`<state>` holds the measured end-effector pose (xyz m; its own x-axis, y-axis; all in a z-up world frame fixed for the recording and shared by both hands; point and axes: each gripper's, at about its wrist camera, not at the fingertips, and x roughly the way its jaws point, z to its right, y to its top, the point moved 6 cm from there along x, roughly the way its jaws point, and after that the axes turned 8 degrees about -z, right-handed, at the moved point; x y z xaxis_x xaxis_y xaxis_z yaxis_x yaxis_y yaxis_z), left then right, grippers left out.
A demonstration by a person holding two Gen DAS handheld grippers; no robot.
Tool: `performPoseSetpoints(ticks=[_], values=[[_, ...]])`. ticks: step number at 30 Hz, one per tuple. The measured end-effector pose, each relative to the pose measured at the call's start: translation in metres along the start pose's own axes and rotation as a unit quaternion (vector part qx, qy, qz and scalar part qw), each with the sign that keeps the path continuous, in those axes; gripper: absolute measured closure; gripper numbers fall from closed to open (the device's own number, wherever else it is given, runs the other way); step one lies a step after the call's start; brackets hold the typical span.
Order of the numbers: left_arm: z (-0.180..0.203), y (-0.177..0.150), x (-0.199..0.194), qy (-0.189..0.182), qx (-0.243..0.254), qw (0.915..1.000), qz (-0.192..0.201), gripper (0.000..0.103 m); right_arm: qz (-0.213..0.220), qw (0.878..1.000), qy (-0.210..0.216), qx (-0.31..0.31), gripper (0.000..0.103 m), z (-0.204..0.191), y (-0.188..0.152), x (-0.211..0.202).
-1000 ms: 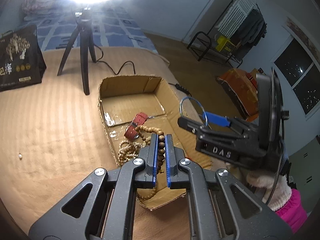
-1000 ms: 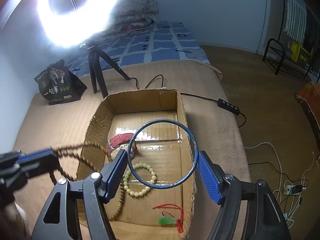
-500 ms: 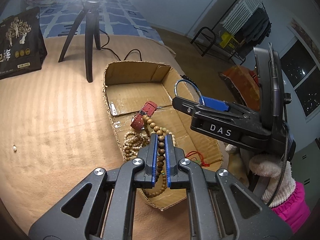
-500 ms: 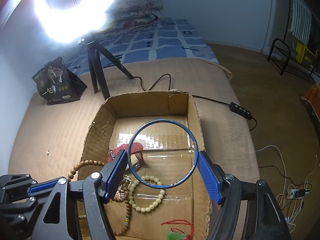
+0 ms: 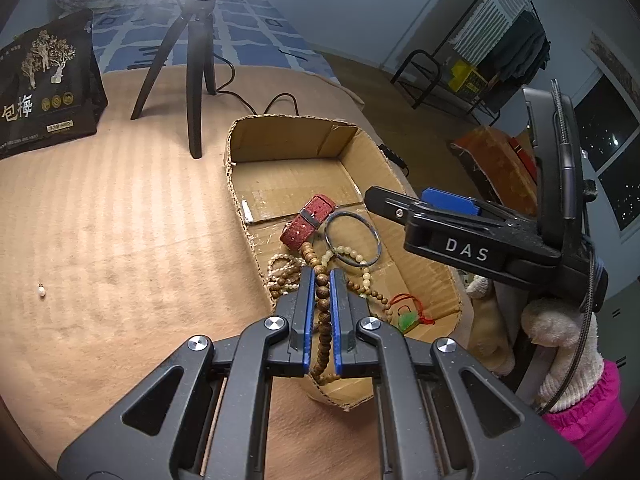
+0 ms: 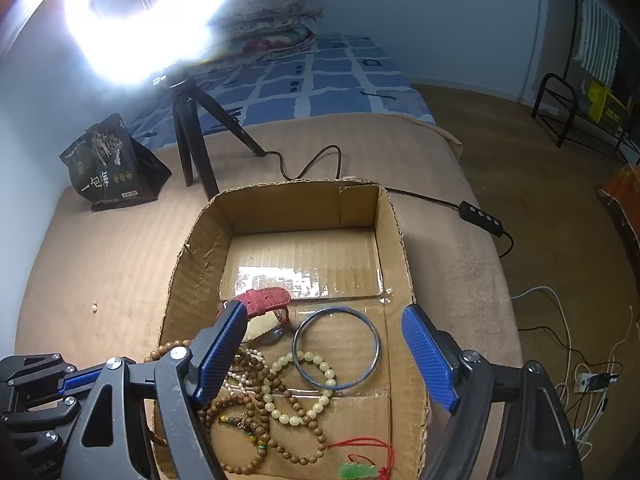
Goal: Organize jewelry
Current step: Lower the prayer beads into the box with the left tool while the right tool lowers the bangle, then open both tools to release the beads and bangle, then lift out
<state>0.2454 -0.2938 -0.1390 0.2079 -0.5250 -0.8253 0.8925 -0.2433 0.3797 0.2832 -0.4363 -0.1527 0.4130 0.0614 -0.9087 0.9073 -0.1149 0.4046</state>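
Note:
An open cardboard box [image 5: 240,184] [image 6: 192,264] sits on the tan bed cover. Inside lie a red watch strap [image 5: 308,222] [image 6: 266,298], a blue bangle [image 5: 352,240] [image 6: 336,348], a pale bead bracelet [image 6: 298,388], a green pendant on red cord [image 5: 408,318] [image 6: 358,470] and brown wooden beads [image 6: 256,412]. My left gripper [image 5: 322,308] is shut on the brown wooden bead strand [image 5: 322,300], over the box's near left corner. My right gripper [image 6: 324,352] is open and empty above the bangle; it shows in the left wrist view [image 5: 448,202].
A black tripod [image 5: 192,68] [image 6: 192,148] with a bright ring light stands behind the box, its cable and switch [image 6: 478,214] running right. A black snack bag [image 5: 44,88] [image 6: 112,164] stands at far left. A small pearl [image 5: 41,291] [image 6: 95,309] lies on the cover.
My right gripper opened and the blue bangle dropped into the box. My left gripper came in lower over the box with the wooden beads still held.

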Motion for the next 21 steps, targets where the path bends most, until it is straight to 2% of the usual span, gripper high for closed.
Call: performPoseSetpoints(ticks=[2,3,5,21], values=[[0.000,0.000,-0.002,0.000,0.002,1.0000,0.000,0.094,0.002,1.000,0.000,0.004,0.021,0.001,-0.002,-0.003],[0.001,0.000,-0.003,-0.002,0.003,1.0000,0.001,0.083,0.002,1.000,0.000,0.006,0.021,0.002,-0.002,-0.005],[0.003,0.000,-0.007,-0.002,0.007,0.9999,0.008,0.067,0.004,1.000,-0.001,0.008,0.021,0.003,-0.004,-0.009],[0.010,-0.006,-0.038,0.014,0.023,0.9991,0.032,0.065,0.022,1.000,-0.006,0.018,0.021,0.005,-0.017,-0.045]])
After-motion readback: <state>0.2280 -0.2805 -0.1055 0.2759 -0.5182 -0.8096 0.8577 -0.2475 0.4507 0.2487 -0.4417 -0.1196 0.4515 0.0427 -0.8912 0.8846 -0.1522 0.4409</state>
